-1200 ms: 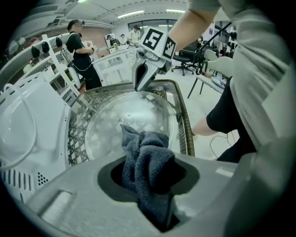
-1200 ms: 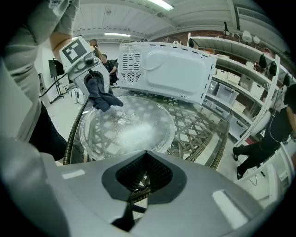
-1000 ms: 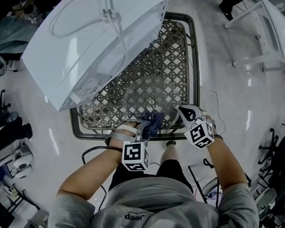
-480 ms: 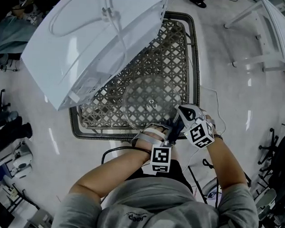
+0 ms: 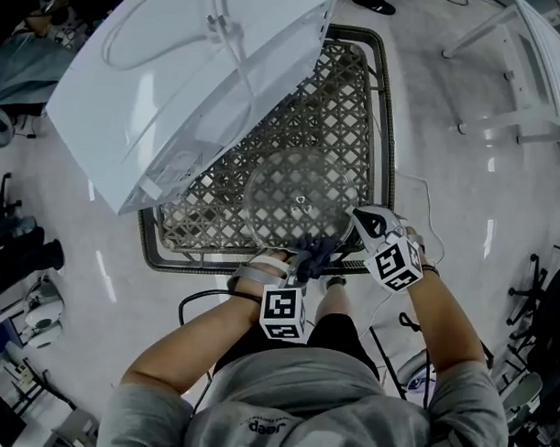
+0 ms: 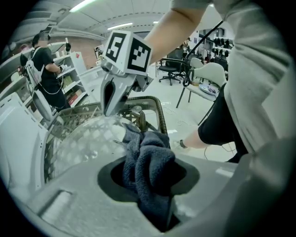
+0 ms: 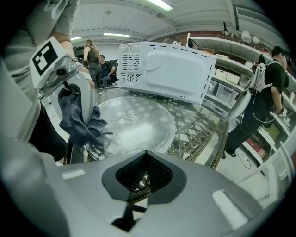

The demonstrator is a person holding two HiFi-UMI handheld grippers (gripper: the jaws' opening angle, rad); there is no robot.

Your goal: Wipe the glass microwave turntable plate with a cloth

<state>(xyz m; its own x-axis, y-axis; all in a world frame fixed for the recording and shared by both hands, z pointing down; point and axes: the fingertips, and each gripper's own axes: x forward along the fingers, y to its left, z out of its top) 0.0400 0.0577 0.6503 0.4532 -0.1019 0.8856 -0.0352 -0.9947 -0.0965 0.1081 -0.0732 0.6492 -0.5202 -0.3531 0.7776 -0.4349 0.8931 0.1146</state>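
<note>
1. Glass plate (image 5: 299,196) lies flat on the lattice table (image 5: 353,101); the right gripper view alone shows a streaky sheen on it.
2. Left gripper (image 6: 150,178) is clamped on the dark-blue cloth (image 6: 148,157), at the plate's near rim.
3. Right gripper (image 7: 144,178) is closed on the plate's edge.

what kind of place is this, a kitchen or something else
Probably a lab or workshop, not a kitchen: the microwave sits on a lattice table on an open shiny floor, with office chairs and stocked shelving around.
</note>
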